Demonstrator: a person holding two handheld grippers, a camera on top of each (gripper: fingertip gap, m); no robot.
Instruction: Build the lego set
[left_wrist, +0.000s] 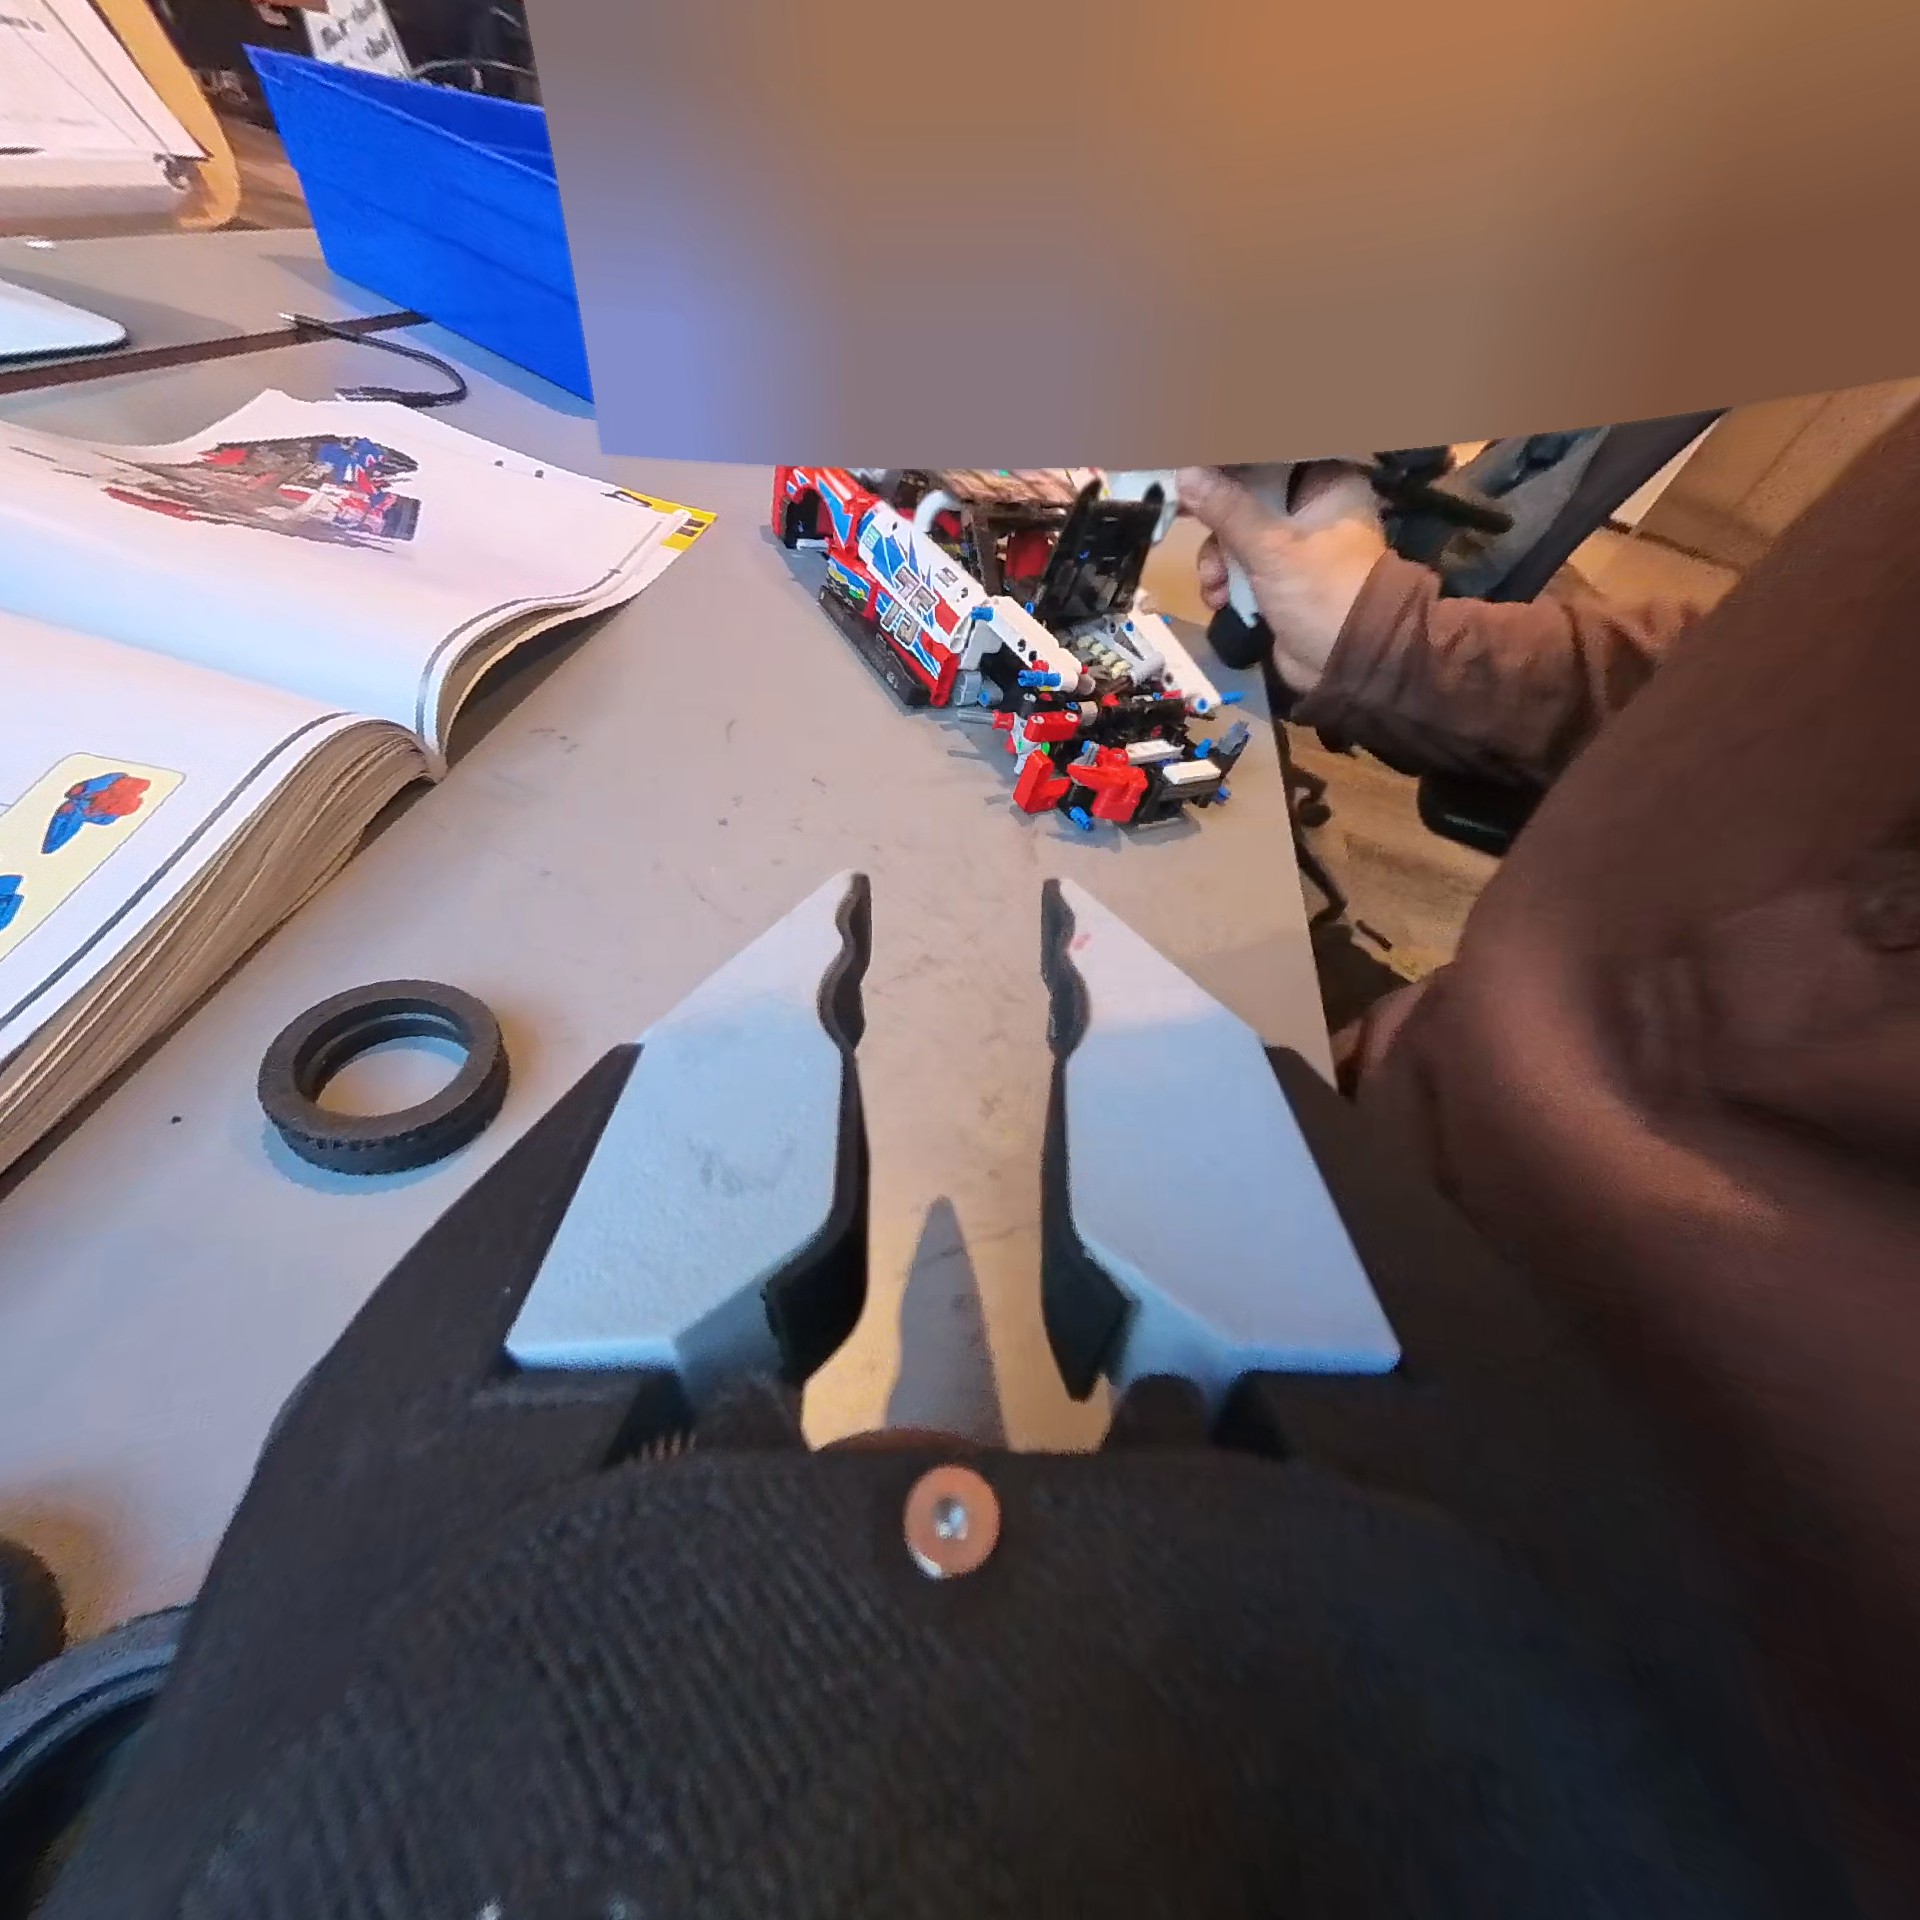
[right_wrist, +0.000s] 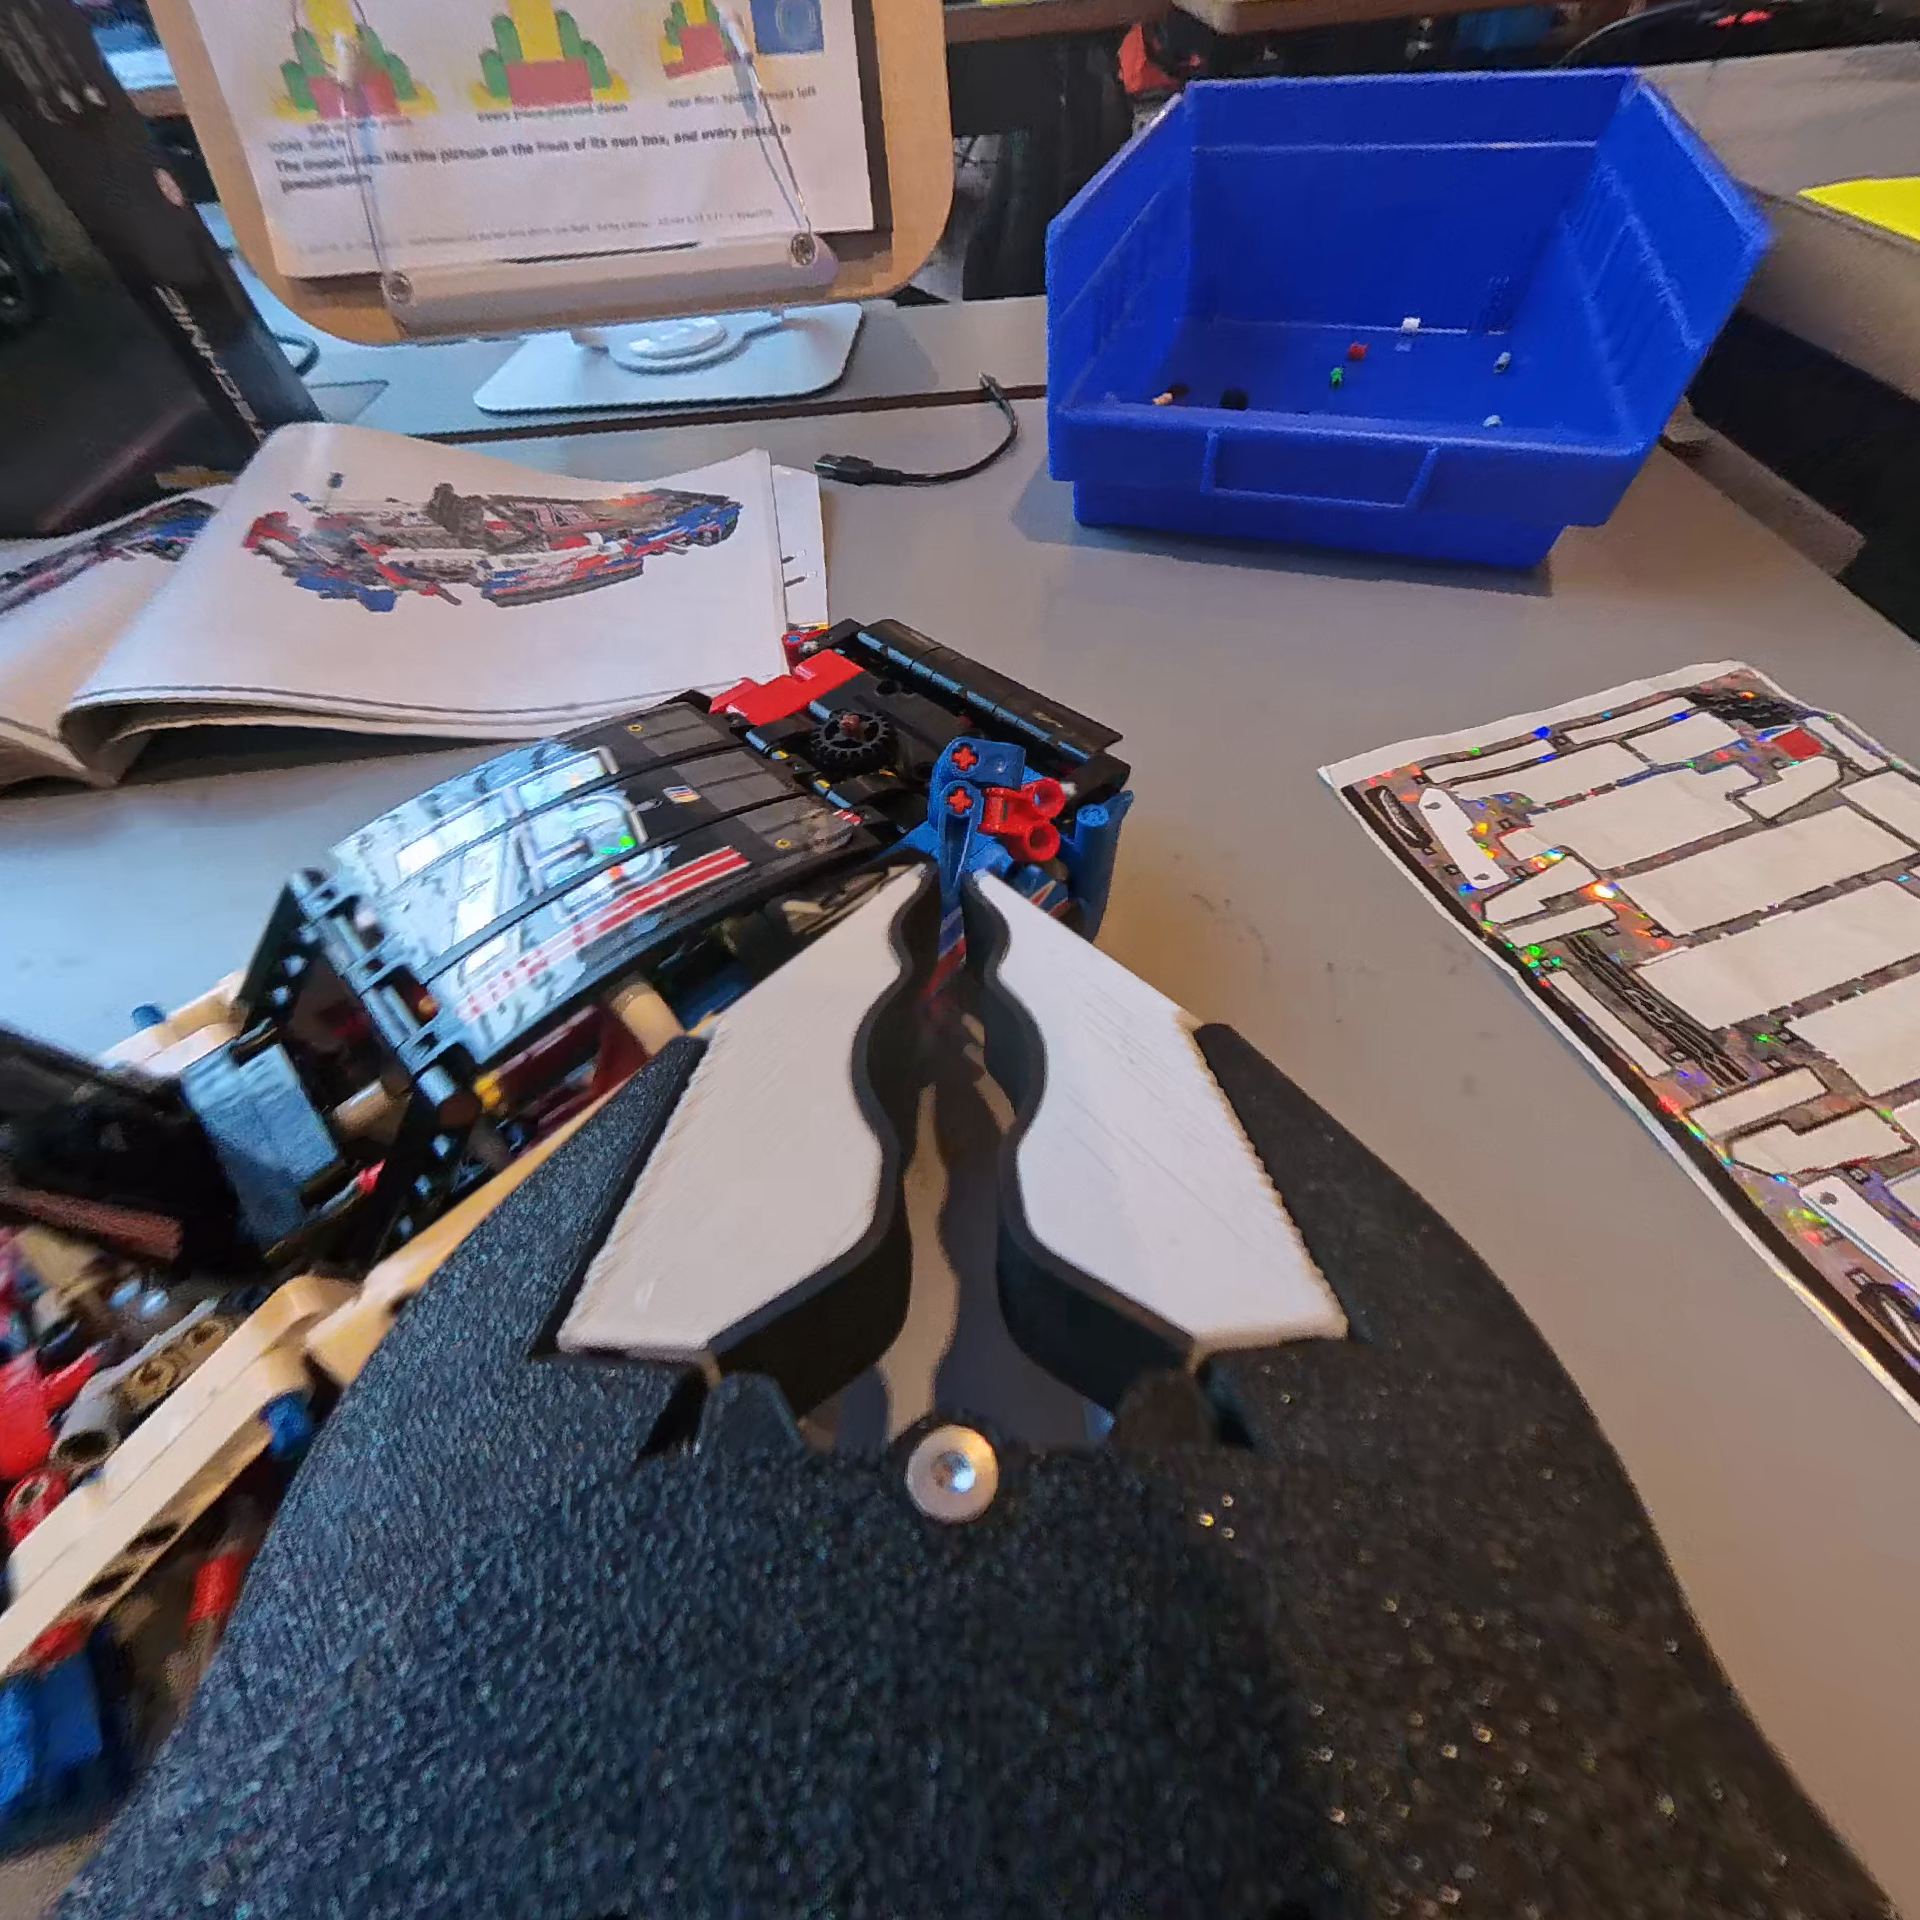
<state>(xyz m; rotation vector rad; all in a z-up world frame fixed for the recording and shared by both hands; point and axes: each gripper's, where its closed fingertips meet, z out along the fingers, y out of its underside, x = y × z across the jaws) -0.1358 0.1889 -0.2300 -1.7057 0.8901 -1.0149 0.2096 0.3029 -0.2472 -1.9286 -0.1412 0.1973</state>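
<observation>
The partly built lego car (left_wrist: 935, 613), red, white, blue and black, lies on the grey table (left_wrist: 644, 831) ahead of my left gripper (left_wrist: 951, 899). That gripper is open, empty and well short of the car. A loose black tyre (left_wrist: 384, 1075) lies to its left. In the right wrist view the car (right_wrist: 582, 852) fills the left and centre. My right gripper (right_wrist: 953, 885) has its tips nearly together, pinched on a blue part at the car's side beside the black roof panel. A hand (left_wrist: 1288, 582) holds that gripper behind the car.
An open instruction book (left_wrist: 260, 644) lies on the left and also shows in the right wrist view (right_wrist: 436, 603). A blue bin (right_wrist: 1351, 488) with a few small parts stands at the back, a cable (right_wrist: 925, 468) beside it. A shiny sticker sheet (right_wrist: 1683, 935) lies on the right. A brown sleeve (left_wrist: 1662, 935) borders the right. Left tips to right tips: about 35 cm.
</observation>
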